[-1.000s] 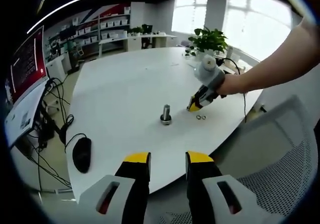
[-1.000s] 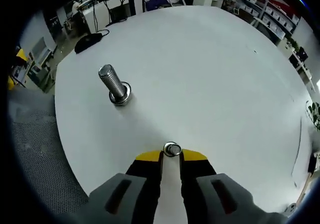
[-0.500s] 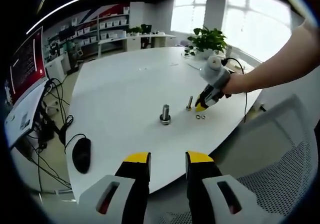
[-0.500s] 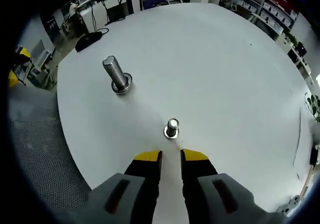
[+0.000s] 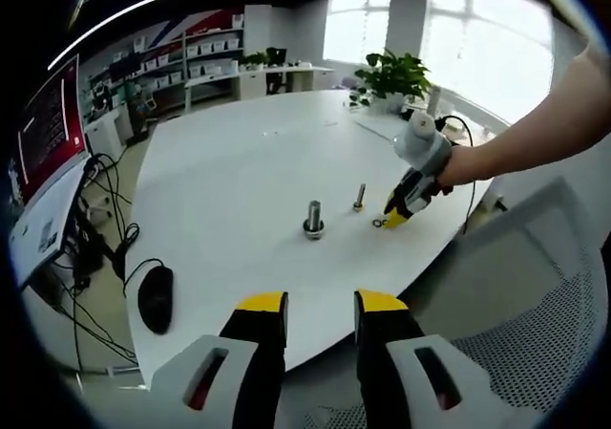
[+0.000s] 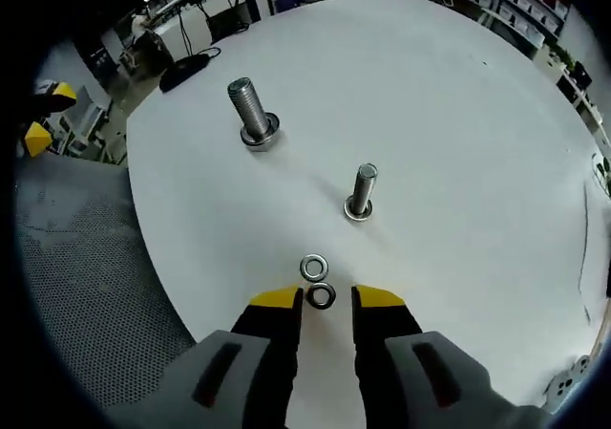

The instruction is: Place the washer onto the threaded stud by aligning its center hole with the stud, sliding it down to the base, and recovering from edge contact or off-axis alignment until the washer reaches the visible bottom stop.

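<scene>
In the right gripper view, the right gripper (image 6: 326,299) is sitting at the bottom middle with its jaws apart, gripping nothing. One washer (image 6: 322,296) is lying between its tips, another washer (image 6: 313,268) just above. The small stud (image 6: 361,194) is standing near the middle, the big bolt (image 6: 252,114) at upper left on the white table (image 6: 458,123). The left gripper (image 5: 320,305) is hanging released too, low in its own view.

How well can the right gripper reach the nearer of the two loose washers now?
Probably yes. The nearer washer lies flat on the table, just ahead of the right gripper and between its open jaws. The other washer touches it, so it may get nudged.
</scene>
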Demonstrator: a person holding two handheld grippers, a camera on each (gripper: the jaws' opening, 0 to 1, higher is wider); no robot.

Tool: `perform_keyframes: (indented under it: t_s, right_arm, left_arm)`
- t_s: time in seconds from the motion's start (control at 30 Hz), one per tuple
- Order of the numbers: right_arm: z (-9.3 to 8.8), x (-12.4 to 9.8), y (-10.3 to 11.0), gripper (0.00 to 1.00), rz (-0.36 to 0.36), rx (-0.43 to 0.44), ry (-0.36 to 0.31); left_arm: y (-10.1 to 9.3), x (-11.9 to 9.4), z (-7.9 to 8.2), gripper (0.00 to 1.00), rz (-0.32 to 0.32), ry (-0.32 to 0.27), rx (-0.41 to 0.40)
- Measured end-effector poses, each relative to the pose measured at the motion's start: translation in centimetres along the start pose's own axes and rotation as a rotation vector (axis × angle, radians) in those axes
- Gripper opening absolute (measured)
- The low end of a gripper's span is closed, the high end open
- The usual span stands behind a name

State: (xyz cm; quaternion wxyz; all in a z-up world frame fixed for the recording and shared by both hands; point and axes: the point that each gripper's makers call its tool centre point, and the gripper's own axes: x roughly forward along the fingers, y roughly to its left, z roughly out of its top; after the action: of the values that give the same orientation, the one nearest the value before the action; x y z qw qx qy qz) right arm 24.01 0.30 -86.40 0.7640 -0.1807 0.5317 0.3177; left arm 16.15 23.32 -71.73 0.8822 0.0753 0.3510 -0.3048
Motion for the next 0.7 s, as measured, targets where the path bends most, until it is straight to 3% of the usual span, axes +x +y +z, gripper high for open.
perform_keyframes:
  t_s: [0.2, 0.33, 0.47, 0.63, 0.7]
  right_arm:
    - [0.03, 0.26, 0.12, 0.22, -0.004, -0.026, 0.000]
    - [-0.17, 0.21, 0.19, 0.21, -0.021, -0.193, 0.041]
    - [-0.15, 0.32, 0.30, 0.20, -0.009, -0.194, 0.060]
    - [-0.40, 0.39, 0.01, 0.18, 0.027, -0.305, 0.179]
    - [-0.22, 0.47, -0.13, 0.16, 0.024, -0.300, 0.216]
  left_arm:
    - [0.06, 0.02, -0.05, 0.26, 0.003, 0.004, 0.002]
    - [0.08, 0.00, -0.10, 0.26, 0.004, 0.007, 0.004]
    - [0.08, 0.04, -0.10, 0.26, 0.003, 0.009, 0.003]
    - [0.04, 0.05, -0.05, 0.26, -0.001, 0.007, 0.000]
    - [0.04, 0.04, -0.02, 0.26, -0.001, 0.005, -0.001]
